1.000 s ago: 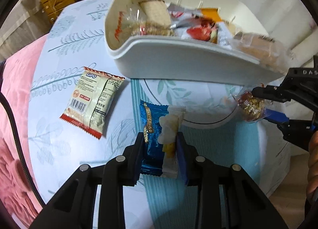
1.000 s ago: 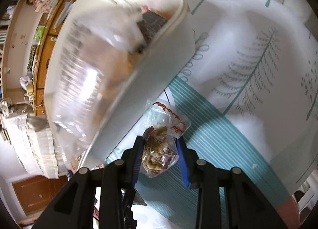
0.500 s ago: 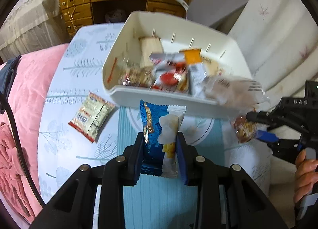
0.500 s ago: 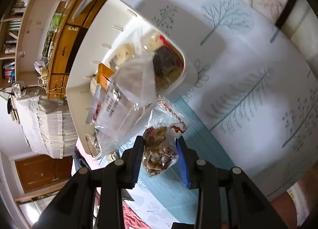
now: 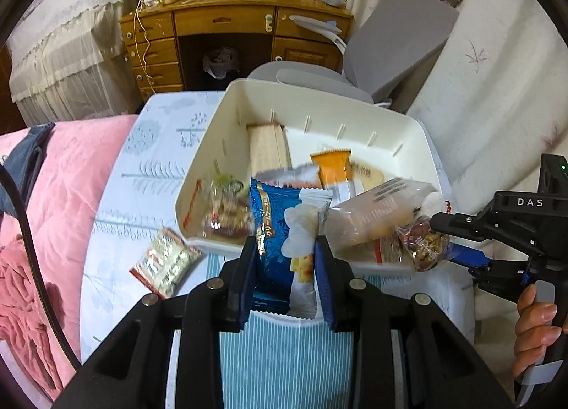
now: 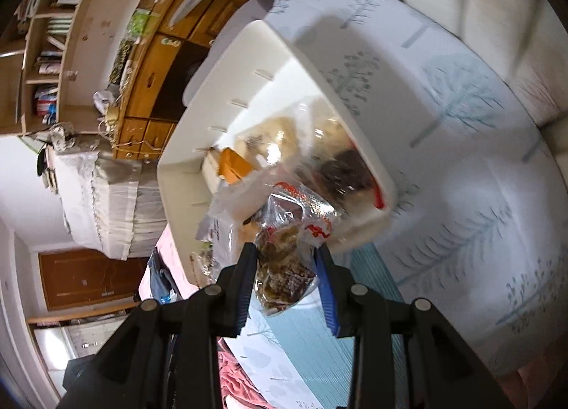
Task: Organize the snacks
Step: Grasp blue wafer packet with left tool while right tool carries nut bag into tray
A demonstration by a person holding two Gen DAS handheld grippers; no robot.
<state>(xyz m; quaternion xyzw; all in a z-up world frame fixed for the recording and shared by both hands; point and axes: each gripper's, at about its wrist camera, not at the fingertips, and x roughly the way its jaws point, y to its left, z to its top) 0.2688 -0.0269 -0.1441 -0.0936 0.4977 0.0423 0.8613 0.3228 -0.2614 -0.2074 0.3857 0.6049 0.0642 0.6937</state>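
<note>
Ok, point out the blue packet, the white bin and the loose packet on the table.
blue packet (image 5: 271, 228), left wrist view, blue front face.
white bin (image 5: 321, 103), left wrist view, far wall.
loose packet (image 5: 165, 261), left wrist view, centre.

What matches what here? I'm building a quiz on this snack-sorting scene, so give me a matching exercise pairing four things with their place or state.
Things:
1. blue snack packet
2. clear nut packet
3. red-and-cream packet
4. orange packet

Places:
A. lying on the tablecloth beside the bin
B. clamped in the left gripper
C. inside the white bin
D. clamped in the right gripper

Pairs: 1-B, 2-D, 3-A, 4-C
</note>
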